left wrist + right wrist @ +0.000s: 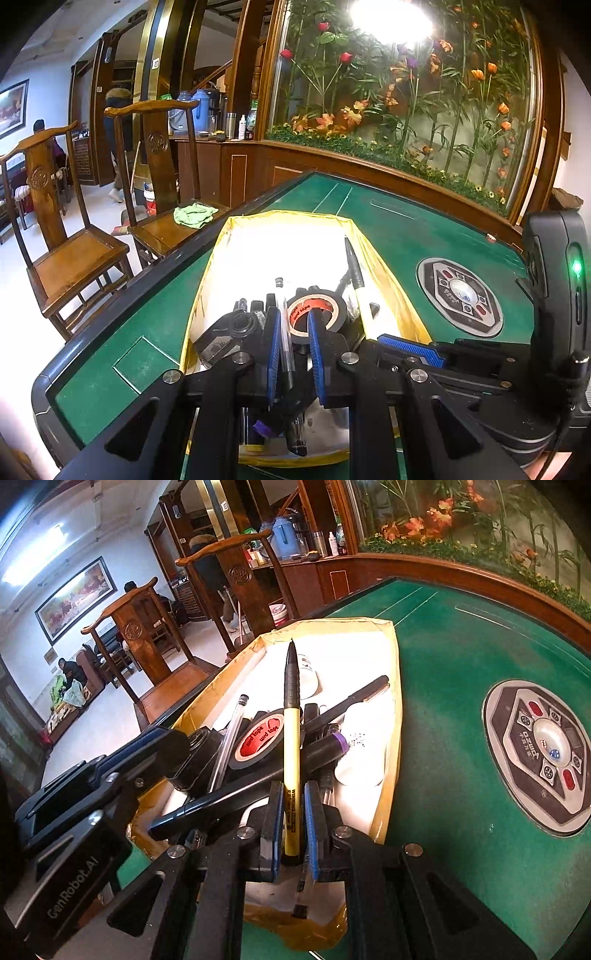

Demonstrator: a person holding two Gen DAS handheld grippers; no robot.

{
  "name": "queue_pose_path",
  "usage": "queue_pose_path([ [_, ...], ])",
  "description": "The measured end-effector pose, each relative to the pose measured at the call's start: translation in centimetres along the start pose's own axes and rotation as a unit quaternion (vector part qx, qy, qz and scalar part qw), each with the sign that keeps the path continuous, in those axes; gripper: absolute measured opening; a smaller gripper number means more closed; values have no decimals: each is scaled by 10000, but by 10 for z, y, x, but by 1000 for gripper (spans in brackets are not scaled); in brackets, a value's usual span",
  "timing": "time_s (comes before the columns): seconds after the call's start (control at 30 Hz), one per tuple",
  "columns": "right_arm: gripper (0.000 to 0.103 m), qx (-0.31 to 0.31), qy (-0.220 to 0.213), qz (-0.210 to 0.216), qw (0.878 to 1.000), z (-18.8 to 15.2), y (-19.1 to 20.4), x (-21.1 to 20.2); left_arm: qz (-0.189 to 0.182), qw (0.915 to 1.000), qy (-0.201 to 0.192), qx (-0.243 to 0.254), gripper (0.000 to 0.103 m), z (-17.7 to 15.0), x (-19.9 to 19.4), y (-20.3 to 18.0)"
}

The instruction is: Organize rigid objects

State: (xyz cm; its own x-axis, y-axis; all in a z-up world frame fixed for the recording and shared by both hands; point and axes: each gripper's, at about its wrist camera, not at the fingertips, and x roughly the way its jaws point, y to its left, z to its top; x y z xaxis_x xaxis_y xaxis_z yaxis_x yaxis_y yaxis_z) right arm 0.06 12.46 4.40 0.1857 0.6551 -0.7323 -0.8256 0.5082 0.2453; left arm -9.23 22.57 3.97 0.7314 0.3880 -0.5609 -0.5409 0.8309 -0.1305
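A shallow box with yellow taped walls (384,266) (395,686) lies on the green table and holds pens, a black tape roll with a red core (317,306) (260,740) and white pieces. My left gripper (293,325) is over the box's near end, jaws close around a clear ballpoint pen (285,332) that runs between the blue pads. My right gripper (291,797) is shut on a yellow pen with a black front (291,746), held over the box and pointing away. The same pen shows in the left wrist view (356,280).
The green felt table (461,672) has a round silver dice panel (460,297) (543,757) to the right of the box. Two wooden chairs (74,236) stand left of the table, one with a green cloth (195,214). A wood-framed flower display (406,110) stands behind.
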Motion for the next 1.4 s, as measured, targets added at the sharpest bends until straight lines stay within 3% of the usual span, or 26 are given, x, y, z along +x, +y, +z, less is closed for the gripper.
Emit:
queue_pose_path([
  [0.23,11,-58,-53,40,10000,-2,1,-6,14,10000,-9,14,16,0,-1,1],
  [0.3,12,-73,-119,29,9999,-2,2,-11,42,10000,-26,32,21,0,-2,0],
  [0.37,17,-87,-163,23,9998,-3,2,-16,49,10000,-70,25,40,0,-5,0],
  [0.5,22,-66,-263,42,9996,-7,1,-27,129,9997,-191,75,46,2,-13,-2],
  [0.6,24,-49,-325,56,9994,-9,0,-34,163,9994,-283,72,59,2,-21,-4],
  [0.67,30,-74,-408,14,9991,-12,-2,-43,236,9989,-400,75,75,2,-29,-5],
  [0.87,46,-297,-842,-227,9958,-27,-1,-70,425,9967,-670,157,91,-6,-46,-12],
  [1.07,49,-521,-918,-282,9940,-40,1,-76,566,9948,-801,270,97,-16,-55,-22],
  [1.4,49,-391,-947,-257,9944,-40,-7,-74,710,9938,-804,277,98,-17,-56,-24],
])
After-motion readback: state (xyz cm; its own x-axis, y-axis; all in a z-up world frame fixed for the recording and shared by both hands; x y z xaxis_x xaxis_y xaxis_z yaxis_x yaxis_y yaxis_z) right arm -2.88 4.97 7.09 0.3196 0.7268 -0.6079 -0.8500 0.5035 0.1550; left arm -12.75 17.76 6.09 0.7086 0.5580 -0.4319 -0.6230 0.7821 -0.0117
